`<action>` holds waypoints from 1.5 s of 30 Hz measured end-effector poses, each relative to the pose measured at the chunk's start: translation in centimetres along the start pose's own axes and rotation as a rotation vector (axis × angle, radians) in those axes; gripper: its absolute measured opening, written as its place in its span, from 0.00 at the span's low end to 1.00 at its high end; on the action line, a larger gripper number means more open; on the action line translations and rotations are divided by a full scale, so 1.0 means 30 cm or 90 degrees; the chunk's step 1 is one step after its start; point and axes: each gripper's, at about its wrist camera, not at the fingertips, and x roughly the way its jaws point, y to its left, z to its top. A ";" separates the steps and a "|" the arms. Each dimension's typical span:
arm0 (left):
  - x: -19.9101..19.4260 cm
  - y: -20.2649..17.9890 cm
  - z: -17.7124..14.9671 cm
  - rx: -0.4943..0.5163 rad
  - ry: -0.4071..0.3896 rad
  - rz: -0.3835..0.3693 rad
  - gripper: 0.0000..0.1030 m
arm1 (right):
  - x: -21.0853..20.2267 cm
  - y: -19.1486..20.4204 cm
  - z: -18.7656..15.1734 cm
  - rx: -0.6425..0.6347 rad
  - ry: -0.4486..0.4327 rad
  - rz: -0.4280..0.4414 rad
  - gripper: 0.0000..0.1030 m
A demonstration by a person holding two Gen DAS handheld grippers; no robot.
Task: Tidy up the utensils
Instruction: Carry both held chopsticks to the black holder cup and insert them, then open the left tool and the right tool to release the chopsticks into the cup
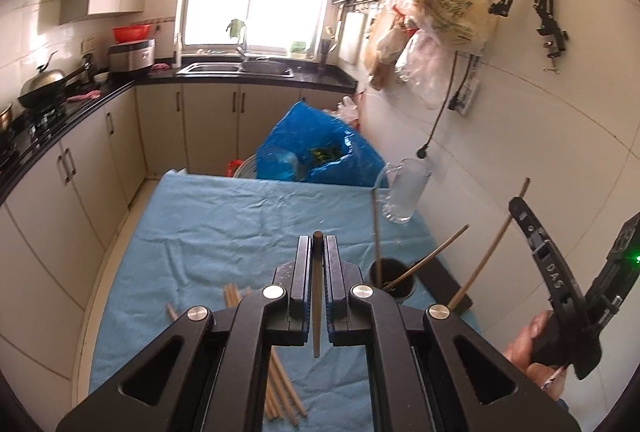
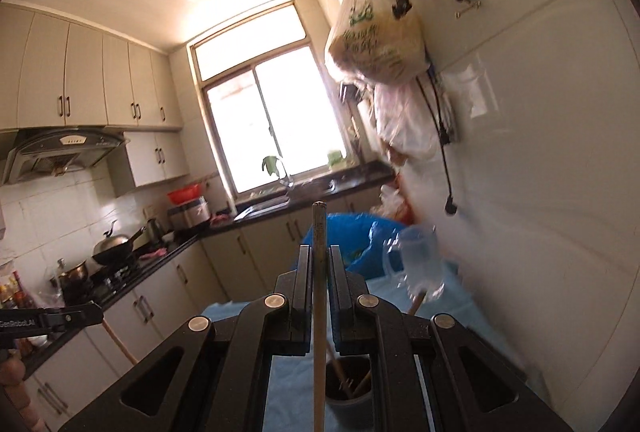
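Observation:
My left gripper is shut on a wooden chopstick with a dark tip, held above the blue cloth. More loose chopsticks lie on the cloth under it. To the right stands a dark holder cup with three sticks leaning in it. My right gripper is shut on another chopstick, held over the holder cup. In the left wrist view the right gripper shows at the right edge, its chopstick slanting down.
The table with the blue cloth stands against the tiled wall on the right. A clear glass mug stands behind the cup. A blue plastic bag sits past the far edge. Bags hang on wall hooks. Counters run along the left.

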 end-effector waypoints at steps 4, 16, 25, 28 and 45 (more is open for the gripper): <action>0.020 -0.068 0.076 0.015 -0.011 -0.016 0.05 | 0.034 -0.017 0.050 0.010 -0.021 -0.013 0.07; 0.142 -0.218 0.243 0.018 -0.023 -0.063 0.05 | 0.177 -0.086 0.114 0.023 -0.049 -0.059 0.07; 0.336 -0.240 0.219 0.017 0.034 -0.068 0.05 | 0.304 -0.115 0.041 0.007 -0.003 -0.058 0.07; 0.394 -0.232 0.197 0.018 0.062 -0.069 0.05 | 0.338 -0.110 0.017 -0.007 0.019 -0.057 0.08; 0.391 -0.136 0.162 -0.020 0.080 -0.057 0.24 | 0.319 -0.119 0.031 -0.006 0.059 -0.048 0.26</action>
